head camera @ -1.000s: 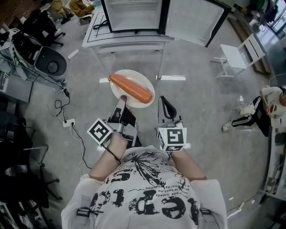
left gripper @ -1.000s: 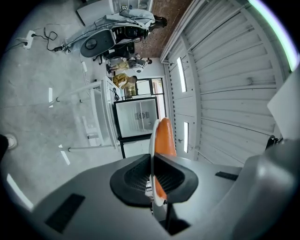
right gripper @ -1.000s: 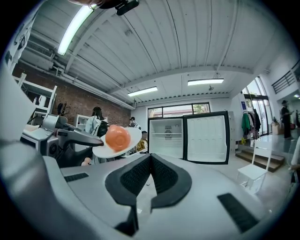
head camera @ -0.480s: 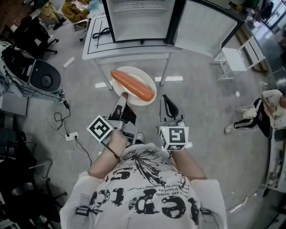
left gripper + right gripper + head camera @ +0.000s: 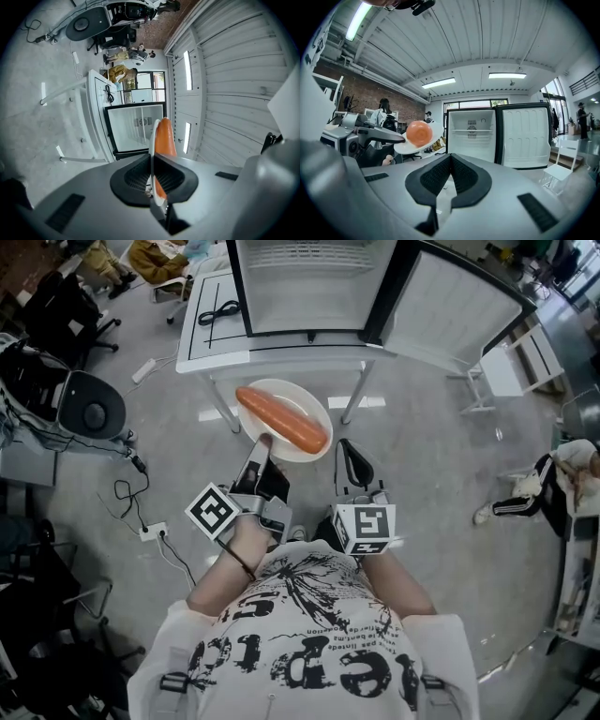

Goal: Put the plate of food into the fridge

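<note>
A white plate (image 5: 314,412) carries a long orange sausage-like piece of food (image 5: 281,420). My left gripper (image 5: 259,443) is shut on the plate's near rim and holds it in the air in front of the table. In the left gripper view the rim (image 5: 151,140) runs edge-on between the jaws, with the food (image 5: 163,136) above. My right gripper (image 5: 350,457) is shut and holds nothing, just right of the plate. The fridge (image 5: 309,282) stands on the white table (image 5: 211,329) with its door (image 5: 459,306) swung open to the right; its shelves (image 5: 471,133) look bare.
A black cable (image 5: 223,312) lies on the table left of the fridge. A fan-like device (image 5: 92,413) and office chairs (image 5: 56,306) stand left, cords and a power strip (image 5: 150,531) on the floor. A white chair (image 5: 520,362) and a person's legs (image 5: 525,493) are at right.
The table and fridge have come closer and sit lower in the head view. The plate stays gripped by the left gripper; both grippers keep their positions in front of me.
</note>
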The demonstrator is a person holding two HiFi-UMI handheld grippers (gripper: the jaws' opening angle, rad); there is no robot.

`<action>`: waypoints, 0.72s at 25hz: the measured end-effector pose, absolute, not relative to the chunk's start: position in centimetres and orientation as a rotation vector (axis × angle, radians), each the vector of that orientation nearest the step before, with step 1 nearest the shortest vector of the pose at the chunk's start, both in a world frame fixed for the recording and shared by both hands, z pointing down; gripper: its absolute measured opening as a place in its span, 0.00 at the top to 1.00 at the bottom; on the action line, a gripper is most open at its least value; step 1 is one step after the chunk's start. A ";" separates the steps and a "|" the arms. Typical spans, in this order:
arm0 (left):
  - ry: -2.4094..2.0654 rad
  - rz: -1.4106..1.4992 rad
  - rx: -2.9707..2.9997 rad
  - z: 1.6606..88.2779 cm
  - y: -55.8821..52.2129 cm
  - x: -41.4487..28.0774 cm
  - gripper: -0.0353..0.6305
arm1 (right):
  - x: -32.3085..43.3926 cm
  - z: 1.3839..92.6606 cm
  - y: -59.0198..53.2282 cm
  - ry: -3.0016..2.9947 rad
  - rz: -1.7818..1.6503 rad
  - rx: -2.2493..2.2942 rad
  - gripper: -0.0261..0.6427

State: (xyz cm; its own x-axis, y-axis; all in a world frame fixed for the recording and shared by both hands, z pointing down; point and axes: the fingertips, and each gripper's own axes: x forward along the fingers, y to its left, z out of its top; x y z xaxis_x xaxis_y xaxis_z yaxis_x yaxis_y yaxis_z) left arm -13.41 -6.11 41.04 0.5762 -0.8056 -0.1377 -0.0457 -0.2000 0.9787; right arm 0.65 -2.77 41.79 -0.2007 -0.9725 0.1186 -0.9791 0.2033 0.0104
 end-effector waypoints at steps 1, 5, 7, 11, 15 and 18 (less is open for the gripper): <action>-0.727 -0.814 1.641 41.1 -6.5 -13.3 0.91 | 0.7 41.8 -3.3 -2.363 0.100 1.914 0.96; -0.752 -0.818 1.628 41.2 -9.2 -12.4 0.91 | 1.5 41.9 -6.5 -2.387 0.113 1.887 0.96; -0.780 -0.819 1.632 41.2 -10.7 -12.0 0.91 | 2.0 41.9 -8.5 -2.411 0.114 1.861 0.96; -0.820 -0.867 1.640 40.4 -14.3 -10.6 0.91 | 3.4 40.8 -12.6 -2.470 0.070 1.812 0.96; -0.845 -0.921 1.630 39.6 -18.0 -8.7 0.91 | 5.4 39.7 -16.6 -2.525 0.034 1.756 0.96; -0.868 -0.956 1.613 39.3 -20.2 -7.3 0.91 | 7.0 38.9 -19.3 -2.567 0.029 1.725 0.96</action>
